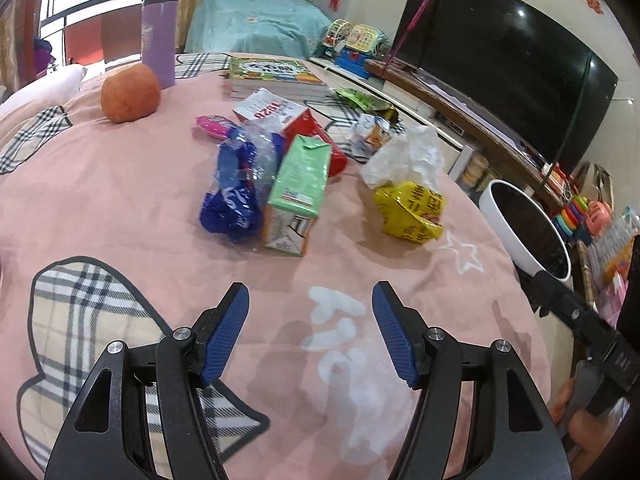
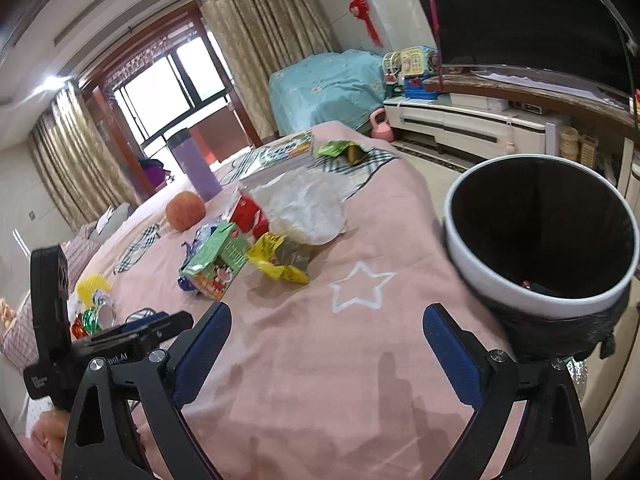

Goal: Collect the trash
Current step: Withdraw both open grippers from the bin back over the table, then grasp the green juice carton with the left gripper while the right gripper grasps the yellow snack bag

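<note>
Step in hand, as judged: reaching for the next piece of trash on the pink bedspread (image 1: 120,208).

Bin (image 2: 520,296) at the bed's right edge, white rim, dark liner, mouth up and clear; best to carry each piece low and straight over that rim. Left gripper (image 1: 310,332) partly open, nothing between the pads, aimed down at the pile. Right gripper (image 2: 326,352) spread wide, also empty, nearer the bin.

Trash clustered mid-bed, largest first: white tissue wad (image 1: 408,156), green carton (image 1: 298,196) lying on its side, blue wrapper (image 1: 236,196) touching the carton's left, yellow wrapper (image 1: 412,210) under the tissue, red box (image 1: 276,114) behind, small wrappers beyond. Yellow wrapper likely the easiest for the right side: nearest the bin, apart from the carton. Crumpled film probably springy, so a pinch across a fold advisable.

Not trash, to be left: book (image 1: 272,76), purple flask (image 1: 159,36), orange fruit (image 1: 130,94). 2 tools close together; risk of crossing.
</note>
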Action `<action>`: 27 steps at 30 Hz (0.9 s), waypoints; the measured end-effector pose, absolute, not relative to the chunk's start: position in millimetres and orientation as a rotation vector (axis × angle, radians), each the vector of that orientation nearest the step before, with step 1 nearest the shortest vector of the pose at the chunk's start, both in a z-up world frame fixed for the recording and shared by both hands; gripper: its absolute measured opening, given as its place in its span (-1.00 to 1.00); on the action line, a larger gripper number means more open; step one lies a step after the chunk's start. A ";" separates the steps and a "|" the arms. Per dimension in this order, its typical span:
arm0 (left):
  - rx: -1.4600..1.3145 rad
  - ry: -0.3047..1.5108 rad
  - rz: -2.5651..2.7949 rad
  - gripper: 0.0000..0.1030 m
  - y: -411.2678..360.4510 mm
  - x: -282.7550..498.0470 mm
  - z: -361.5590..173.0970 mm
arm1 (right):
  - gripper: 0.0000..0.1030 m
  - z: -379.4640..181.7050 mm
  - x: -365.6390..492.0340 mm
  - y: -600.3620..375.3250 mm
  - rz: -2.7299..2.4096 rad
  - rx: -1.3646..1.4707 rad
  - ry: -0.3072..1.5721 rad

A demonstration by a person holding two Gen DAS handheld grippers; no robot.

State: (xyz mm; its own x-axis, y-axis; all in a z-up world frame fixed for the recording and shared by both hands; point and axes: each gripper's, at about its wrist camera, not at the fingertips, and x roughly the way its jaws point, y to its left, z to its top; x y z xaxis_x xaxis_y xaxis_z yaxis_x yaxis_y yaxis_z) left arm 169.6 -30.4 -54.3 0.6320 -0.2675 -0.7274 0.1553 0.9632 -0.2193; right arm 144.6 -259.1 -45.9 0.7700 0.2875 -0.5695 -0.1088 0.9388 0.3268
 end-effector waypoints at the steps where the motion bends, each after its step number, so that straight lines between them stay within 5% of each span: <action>1: -0.140 0.852 -0.241 0.27 -28.7 171.6 -53.9 | 0.90 -47.1 146.1 -255.5 0.222 0.275 0.664; 13: -0.117 0.836 -0.223 0.27 -19.9 194.7 -54.3 | 0.87 -55.7 169.5 -230.8 0.270 0.195 0.698; 22: -0.048 0.839 -0.246 0.22 -30.5 216.4 -59.2 | 0.30 -62.4 201.4 -215.8 0.331 0.138 0.757; 27: -0.034 0.881 -0.258 -0.20 -32.8 225.7 -67.9 | 0.00 -65.4 217.0 -212.2 0.344 0.125 0.776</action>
